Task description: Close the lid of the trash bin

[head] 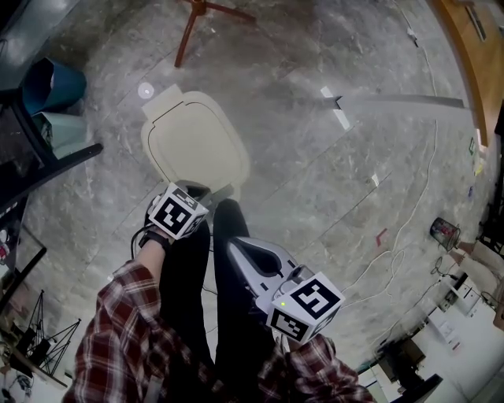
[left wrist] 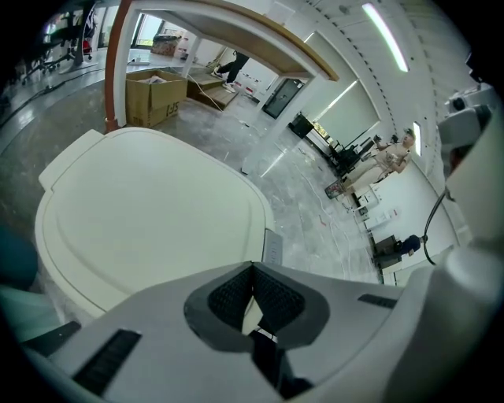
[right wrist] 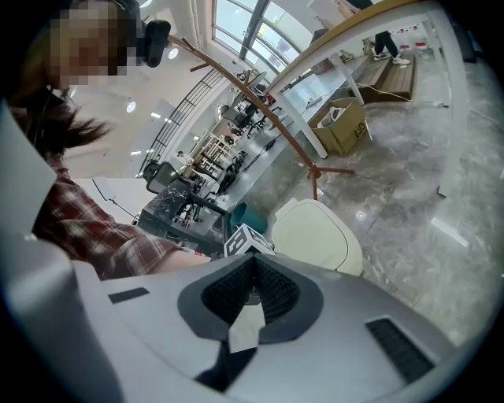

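Observation:
The cream trash bin [head: 197,142] stands on the grey stone floor with its lid [left wrist: 150,212] lying flat and closed. My left gripper [head: 194,190] hovers at the bin's near edge, jaws shut with nothing between them; in the left gripper view the left gripper [left wrist: 253,268] points across the lid. My right gripper [head: 238,247] is held lower and to the right, away from the bin, shut and empty. In the right gripper view the right gripper [right wrist: 252,264] faces the bin [right wrist: 315,232], with the left gripper's marker cube [right wrist: 246,240] in front of it.
A teal container [head: 51,83] and a black rack [head: 31,157] stand left of the bin. Red stand legs [head: 201,16] lie beyond it. A white strip [head: 394,102] and cables [head: 409,212] cross the floor on the right. A cardboard box [left wrist: 153,94] sits farther off.

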Demonstrator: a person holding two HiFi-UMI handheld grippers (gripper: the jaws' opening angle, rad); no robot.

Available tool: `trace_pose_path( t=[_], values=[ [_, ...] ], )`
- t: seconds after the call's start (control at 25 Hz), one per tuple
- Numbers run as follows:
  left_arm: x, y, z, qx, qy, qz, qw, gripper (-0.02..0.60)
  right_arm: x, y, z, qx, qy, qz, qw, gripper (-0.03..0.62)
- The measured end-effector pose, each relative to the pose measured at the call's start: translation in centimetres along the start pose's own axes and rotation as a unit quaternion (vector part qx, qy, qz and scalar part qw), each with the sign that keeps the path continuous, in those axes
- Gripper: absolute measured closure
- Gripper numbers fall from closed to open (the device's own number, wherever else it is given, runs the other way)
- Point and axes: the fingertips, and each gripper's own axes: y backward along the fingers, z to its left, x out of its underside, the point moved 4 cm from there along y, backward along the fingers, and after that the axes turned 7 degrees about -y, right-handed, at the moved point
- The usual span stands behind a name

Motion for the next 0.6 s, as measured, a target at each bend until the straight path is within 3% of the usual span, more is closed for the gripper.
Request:
trace_pose_path(
  t=[0.12, 0.2, 0.32, 0.48, 0.6],
  values=[
    [0.0, 0.6, 0.2, -0.001, 0.03, 0.005, 0.9995, 0.571, -0.4, 0.3, 0.5, -0.002, 0.008, -0.002, 1.0, 0.582],
    [-0.8, 2.3, -0.1, 0.003, 0.05, -0.014, 0.9986, 0.571, -1.1, 0.9, 1.4, -0.003, 0.02, -0.005, 1.0, 0.582],
    [-3.5, 6.2, -0.9, 0.011, 0.077, -0.077, 0.994, 0.571, -3.3, 2.2, 3.2, -0.006, 0.048, -0.018, 0.999, 0.582],
    [-6.9, 13.4, -3.0, 0.023, 0.109, -0.166, 0.9797, 0.571, -6.6, 4.1, 7.1, -0.013, 0.086, -0.034, 0.996, 0.582],
    [-9.7, 19.4, -4.6, 0.015, 0.098, -0.229, 0.9683, 0.571, -9.1, 5.3, 10.5, -0.019, 0.122, -0.047, 0.991, 0.582]
  ],
)
